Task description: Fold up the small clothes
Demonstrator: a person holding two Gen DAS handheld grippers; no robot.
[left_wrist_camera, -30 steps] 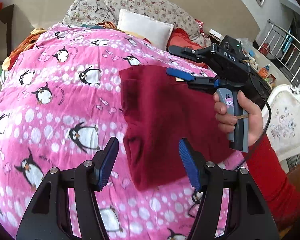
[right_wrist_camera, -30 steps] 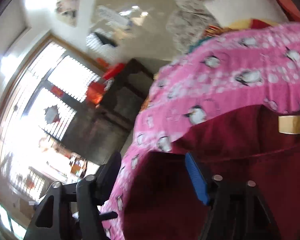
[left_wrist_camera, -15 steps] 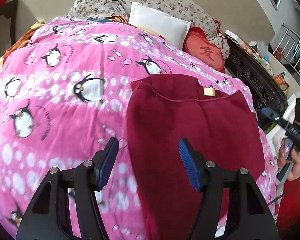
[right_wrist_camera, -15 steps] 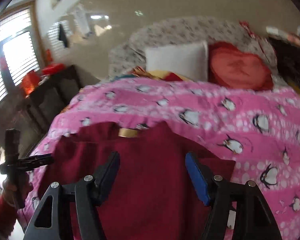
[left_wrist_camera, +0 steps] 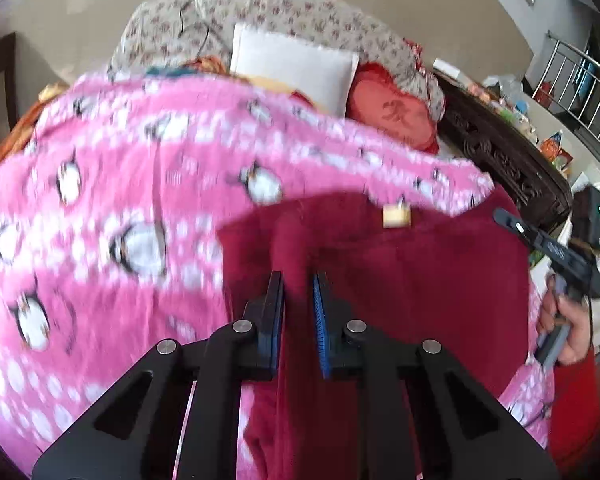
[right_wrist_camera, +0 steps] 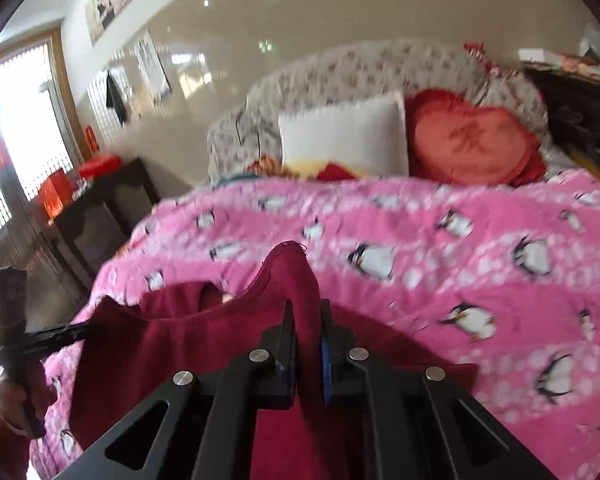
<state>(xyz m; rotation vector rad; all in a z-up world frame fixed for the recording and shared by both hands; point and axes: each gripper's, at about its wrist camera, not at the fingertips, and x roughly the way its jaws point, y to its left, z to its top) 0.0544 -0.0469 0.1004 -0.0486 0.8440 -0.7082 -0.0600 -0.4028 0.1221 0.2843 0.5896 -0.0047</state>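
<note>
Left wrist view: one dark red garment (left_wrist_camera: 399, 280) lies on one pink penguin-print blanket (left_wrist_camera: 140, 200), its tan neck label (left_wrist_camera: 396, 216) at the far edge. The left gripper (left_wrist_camera: 298, 300) pinches a raised fold of the garment's left part; its jaws are closing, with cloth between the pads. Beyond the blanket lie one white pillow (left_wrist_camera: 296, 68) and one red heart cushion (left_wrist_camera: 391, 112). At the garment's right edge a hand (left_wrist_camera: 567, 328) holds the second tool.

Right wrist view: the right gripper (right_wrist_camera: 308, 328) is clamped on an upstanding fold of the same garment (right_wrist_camera: 172, 340). The same blanket (right_wrist_camera: 439, 248), pillow (right_wrist_camera: 343, 136) and cushion (right_wrist_camera: 475, 140) appear, one each. The left gripper's fingers (right_wrist_camera: 60, 334) reach the garment's left edge.
</note>
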